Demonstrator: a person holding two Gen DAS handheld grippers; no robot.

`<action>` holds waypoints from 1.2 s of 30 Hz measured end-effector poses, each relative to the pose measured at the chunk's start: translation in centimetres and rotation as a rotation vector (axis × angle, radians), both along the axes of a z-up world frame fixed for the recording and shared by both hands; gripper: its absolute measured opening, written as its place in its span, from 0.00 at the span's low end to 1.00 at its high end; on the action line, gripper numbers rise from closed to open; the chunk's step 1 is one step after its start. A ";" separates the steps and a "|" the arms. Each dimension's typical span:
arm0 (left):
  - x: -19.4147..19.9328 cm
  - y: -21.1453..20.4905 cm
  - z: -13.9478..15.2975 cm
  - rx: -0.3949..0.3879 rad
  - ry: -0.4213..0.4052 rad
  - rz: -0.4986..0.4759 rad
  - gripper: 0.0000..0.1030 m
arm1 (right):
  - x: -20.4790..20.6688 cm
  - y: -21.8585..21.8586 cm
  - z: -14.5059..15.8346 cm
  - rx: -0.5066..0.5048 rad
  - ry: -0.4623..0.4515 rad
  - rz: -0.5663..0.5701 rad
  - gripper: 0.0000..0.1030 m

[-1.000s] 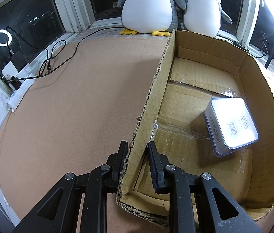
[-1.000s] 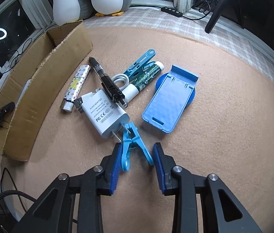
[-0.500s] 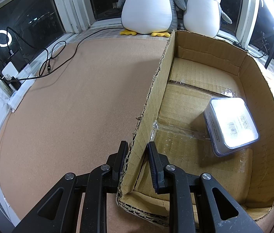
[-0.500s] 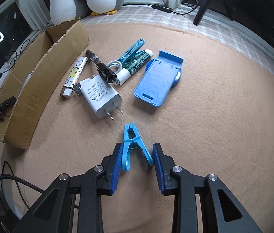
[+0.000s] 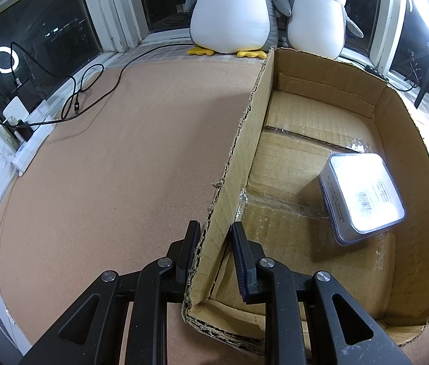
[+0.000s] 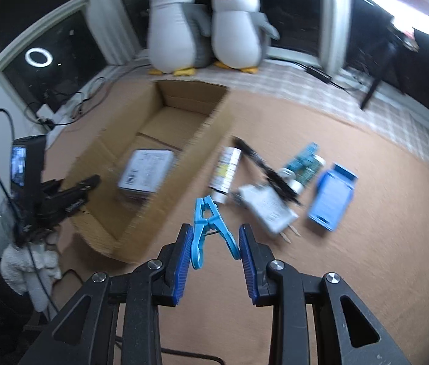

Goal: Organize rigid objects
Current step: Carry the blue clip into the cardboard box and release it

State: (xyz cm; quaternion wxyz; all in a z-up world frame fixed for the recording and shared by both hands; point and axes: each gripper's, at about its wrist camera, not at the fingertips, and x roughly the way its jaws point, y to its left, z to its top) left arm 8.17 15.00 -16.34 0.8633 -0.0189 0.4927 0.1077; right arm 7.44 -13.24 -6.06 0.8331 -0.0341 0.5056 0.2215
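My right gripper [image 6: 216,245] is shut on a light blue clothes peg [image 6: 207,228] and holds it in the air above the brown mat, near the front corner of the cardboard box [image 6: 153,194]. My left gripper [image 5: 214,237] is shut on the box's left wall [image 5: 238,164], one finger outside and one inside. A clear flat plastic case [image 5: 363,194] with a white label lies inside the box. On the mat to the right lie a white charger [image 6: 267,208], a lighter [image 6: 226,170], a black pen [image 6: 267,173], a tube [image 6: 304,176] and a blue phone stand [image 6: 333,196].
Two plush penguins [image 5: 235,9] sit on the window sill behind the box. Cables and a power strip [image 5: 32,140] run along the mat's left edge. A gloved hand [image 6: 29,261] holds the left gripper. A black stand leg [image 6: 375,79] rises at the far right.
My right gripper has lifted the blue peg off the mat and swung left toward the box, so the box's inside now shows. The left gripper and the box have not moved.
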 end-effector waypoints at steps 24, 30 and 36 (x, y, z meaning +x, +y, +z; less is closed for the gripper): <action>0.0 -0.1 0.1 0.002 -0.004 0.004 0.22 | 0.4 11.4 -2.3 0.001 0.031 0.197 0.27; 0.0 -0.2 0.1 0.002 -0.004 0.004 0.22 | 0.1 11.9 -2.3 -0.006 0.021 0.219 0.29; 0.0 -0.1 0.1 0.002 -0.005 0.003 0.22 | -0.2 11.9 -1.9 -0.014 -0.004 0.215 0.57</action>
